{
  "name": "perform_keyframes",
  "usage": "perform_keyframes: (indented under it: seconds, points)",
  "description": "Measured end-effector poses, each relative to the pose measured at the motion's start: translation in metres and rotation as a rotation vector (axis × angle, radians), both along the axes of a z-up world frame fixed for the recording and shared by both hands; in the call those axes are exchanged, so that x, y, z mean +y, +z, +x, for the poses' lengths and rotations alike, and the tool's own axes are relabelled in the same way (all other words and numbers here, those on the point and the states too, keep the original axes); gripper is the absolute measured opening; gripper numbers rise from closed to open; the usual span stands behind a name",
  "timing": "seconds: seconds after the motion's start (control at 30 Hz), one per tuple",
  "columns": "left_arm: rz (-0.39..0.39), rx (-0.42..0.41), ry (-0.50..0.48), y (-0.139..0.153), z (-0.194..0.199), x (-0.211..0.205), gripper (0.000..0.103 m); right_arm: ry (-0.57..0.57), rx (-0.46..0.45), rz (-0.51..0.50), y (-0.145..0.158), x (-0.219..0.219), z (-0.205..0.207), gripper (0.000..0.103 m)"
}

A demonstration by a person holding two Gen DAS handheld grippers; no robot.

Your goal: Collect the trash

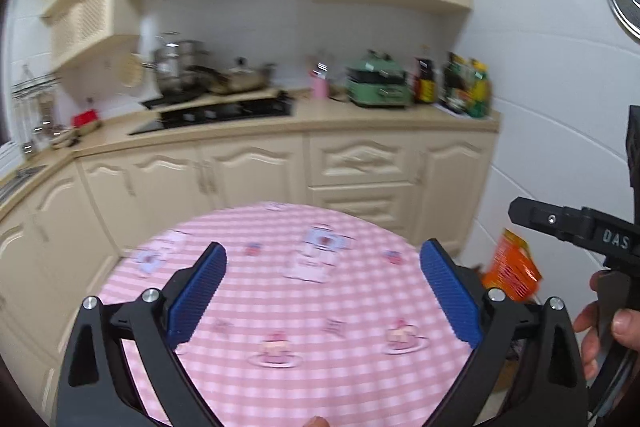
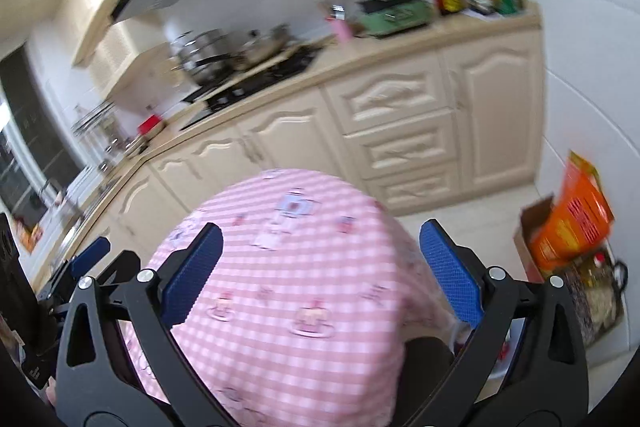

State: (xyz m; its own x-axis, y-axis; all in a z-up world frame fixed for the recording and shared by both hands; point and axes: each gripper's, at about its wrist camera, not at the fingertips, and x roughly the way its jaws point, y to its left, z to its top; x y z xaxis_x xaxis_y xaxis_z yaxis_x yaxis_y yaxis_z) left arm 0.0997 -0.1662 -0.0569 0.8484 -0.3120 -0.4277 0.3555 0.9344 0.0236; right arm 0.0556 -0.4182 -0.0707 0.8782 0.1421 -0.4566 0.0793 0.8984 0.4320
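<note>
My left gripper (image 1: 322,265) is open and empty above a round table with a pink checked cloth (image 1: 280,307). My right gripper (image 2: 320,247) is open and empty too, held over the same table's right side (image 2: 288,267). The right gripper's black body shows at the right edge of the left wrist view (image 1: 576,231). No loose trash shows on the cloth. An orange carton (image 2: 576,223) stands in a brown cardboard box (image 2: 532,227) on the floor to the right; it also shows in the left wrist view (image 1: 512,267).
Cream kitchen cabinets (image 1: 248,167) run behind the table. The counter holds a black hob (image 1: 224,111) with pots, a green appliance (image 1: 378,87) and bottles (image 1: 468,87). A white tiled wall (image 1: 560,107) stands at the right. A dark bag (image 2: 596,299) sits by the box.
</note>
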Motion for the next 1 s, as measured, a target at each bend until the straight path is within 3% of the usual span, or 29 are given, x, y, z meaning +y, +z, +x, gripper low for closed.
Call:
perform_keyframes:
  seconds: [0.17, 0.43, 1.0]
  points:
    - [-0.020, -0.051, 0.101, 0.021, -0.006, 0.044, 0.096, 0.060, -0.065, -0.092, 0.028, 0.058, 0.007, 0.097]
    - [-0.067, -0.104, 0.209, 0.046, -0.024, 0.102, 0.097, 0.087, -0.131, -0.193, 0.052, 0.115, 0.008, 0.097]
    - [-0.084, -0.168, 0.310, 0.061, -0.047, 0.138, 0.098, 0.066, -0.192, -0.316, 0.069, 0.170, -0.001, 0.097]
